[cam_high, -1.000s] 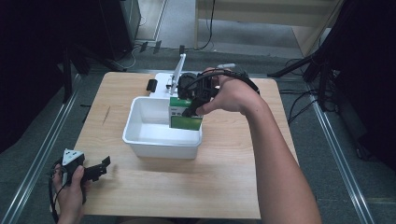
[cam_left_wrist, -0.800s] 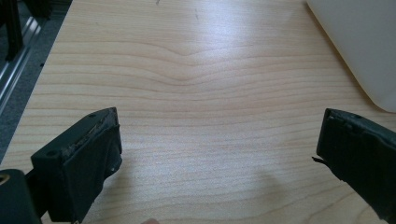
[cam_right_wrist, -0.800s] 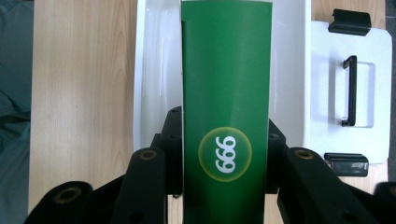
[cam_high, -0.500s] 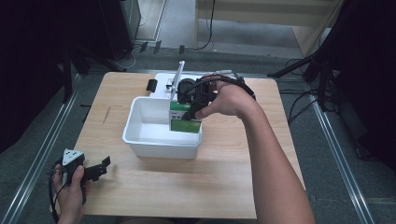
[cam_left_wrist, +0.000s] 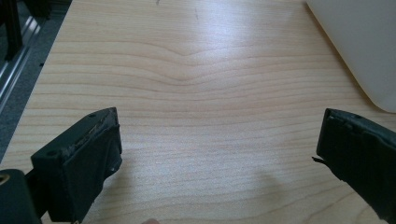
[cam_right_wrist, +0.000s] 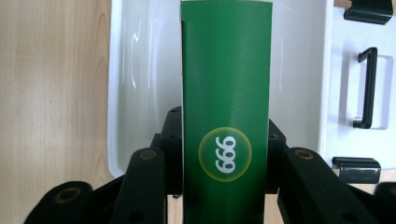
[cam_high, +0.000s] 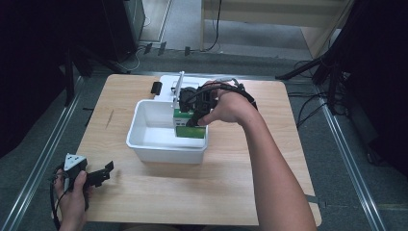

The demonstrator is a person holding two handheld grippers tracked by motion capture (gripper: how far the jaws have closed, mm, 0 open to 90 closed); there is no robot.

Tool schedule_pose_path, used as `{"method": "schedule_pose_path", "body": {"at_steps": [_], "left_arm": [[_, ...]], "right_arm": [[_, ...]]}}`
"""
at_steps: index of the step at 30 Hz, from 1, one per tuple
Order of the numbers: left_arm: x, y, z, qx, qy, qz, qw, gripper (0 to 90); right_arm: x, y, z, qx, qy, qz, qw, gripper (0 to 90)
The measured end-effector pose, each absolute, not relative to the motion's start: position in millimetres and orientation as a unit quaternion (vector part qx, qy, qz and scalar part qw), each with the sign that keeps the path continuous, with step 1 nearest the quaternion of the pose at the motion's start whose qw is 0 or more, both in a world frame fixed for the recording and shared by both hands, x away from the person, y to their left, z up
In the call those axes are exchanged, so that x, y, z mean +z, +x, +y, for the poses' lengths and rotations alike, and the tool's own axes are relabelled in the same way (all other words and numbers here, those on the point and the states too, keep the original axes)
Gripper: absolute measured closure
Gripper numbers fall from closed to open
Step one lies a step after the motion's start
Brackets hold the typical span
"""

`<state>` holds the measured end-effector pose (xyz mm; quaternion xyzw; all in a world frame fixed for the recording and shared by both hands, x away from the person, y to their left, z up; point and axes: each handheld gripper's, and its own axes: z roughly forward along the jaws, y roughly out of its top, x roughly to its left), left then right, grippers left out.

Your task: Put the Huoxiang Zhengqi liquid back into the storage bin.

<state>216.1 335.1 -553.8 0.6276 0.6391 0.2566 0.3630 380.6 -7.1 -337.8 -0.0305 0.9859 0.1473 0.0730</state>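
Note:
A green box marked 999 [cam_right_wrist: 226, 107] is clamped between the jaws of my right gripper [cam_right_wrist: 224, 154], which is shut on it. In the high view that gripper [cam_high: 192, 113] holds the green box [cam_high: 188, 126] just inside the right end of a white tub [cam_high: 144, 144] at mid-table. My left gripper [cam_high: 98, 175] rests at the table's near left corner in a hand, open and holding nothing. In its own view the left gripper [cam_left_wrist: 219, 154] has its jaws far apart over bare wood, with the tub's corner [cam_left_wrist: 369, 51] at upper right.
A white lid with black latches and a handle [cam_right_wrist: 369, 88] lies on the table behind the tub, also seen as the lid [cam_high: 168, 84] in the high view. A small black object [cam_high: 156, 87] sits beside it. Bare wood spreads left and in front of the tub.
My right gripper has lowered the green box slightly further into the tub. The left gripper has stayed in place.

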Motion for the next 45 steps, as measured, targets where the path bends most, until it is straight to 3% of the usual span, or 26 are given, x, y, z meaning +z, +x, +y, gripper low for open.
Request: {"method": "schedule_pose_path", "body": {"at_steps": [45], "left_arm": [[-554, 217, 335, 0.254, 0.627, 0.640, 0.365, 1.0]], "right_arm": [[-401, 389, 6, 0.098, -0.026, 0.994, 0.044, 63.6]]}}
